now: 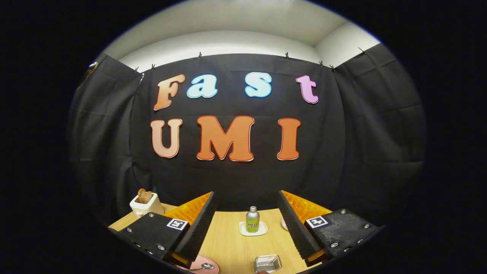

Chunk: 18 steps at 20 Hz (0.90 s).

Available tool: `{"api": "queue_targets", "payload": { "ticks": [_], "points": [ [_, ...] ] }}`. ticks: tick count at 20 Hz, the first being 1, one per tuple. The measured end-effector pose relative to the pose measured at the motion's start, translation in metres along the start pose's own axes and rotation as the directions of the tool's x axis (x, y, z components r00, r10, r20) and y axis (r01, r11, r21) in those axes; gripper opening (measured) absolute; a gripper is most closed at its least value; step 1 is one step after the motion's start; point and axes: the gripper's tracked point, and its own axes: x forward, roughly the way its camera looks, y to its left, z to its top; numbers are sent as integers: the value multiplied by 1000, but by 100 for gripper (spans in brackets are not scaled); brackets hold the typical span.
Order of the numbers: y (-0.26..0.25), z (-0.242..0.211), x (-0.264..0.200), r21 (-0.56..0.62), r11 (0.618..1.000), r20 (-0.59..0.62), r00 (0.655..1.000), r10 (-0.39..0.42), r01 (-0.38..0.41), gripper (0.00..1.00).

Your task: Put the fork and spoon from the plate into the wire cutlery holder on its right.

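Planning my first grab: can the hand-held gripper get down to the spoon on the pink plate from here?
Probably yes. The hand-held gripper is open and holds nothing, and the spoon lies on the pink plate just below its left finger, with nothing on top of it.

On the light wooden table (228,243), a small green metal bottle (252,219) stands on a white square coaster (253,228), between the open gripper (245,228) fingers. Left behind them stands a white toaster (146,204). Nearer lie a pink round plate (203,264), perhaps holding a spoon, and right of it a wire cutlery holder (268,263).

A wooden table (228,243) holds 1 green bottle (252,219) on a white coaster (253,229) beyond the jaws, with a white toaster (146,204) off to their left.
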Motion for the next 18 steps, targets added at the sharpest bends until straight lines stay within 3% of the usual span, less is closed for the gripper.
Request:
{"api": "queue_targets", "payload": {
  "ticks": [11,18],
  "points": [
    [59,-61,-11,5,996,-192,977,89,-90,97],
    [94,-97,-18,-8,991,-306,944,123,-132,97]
  ]
}}
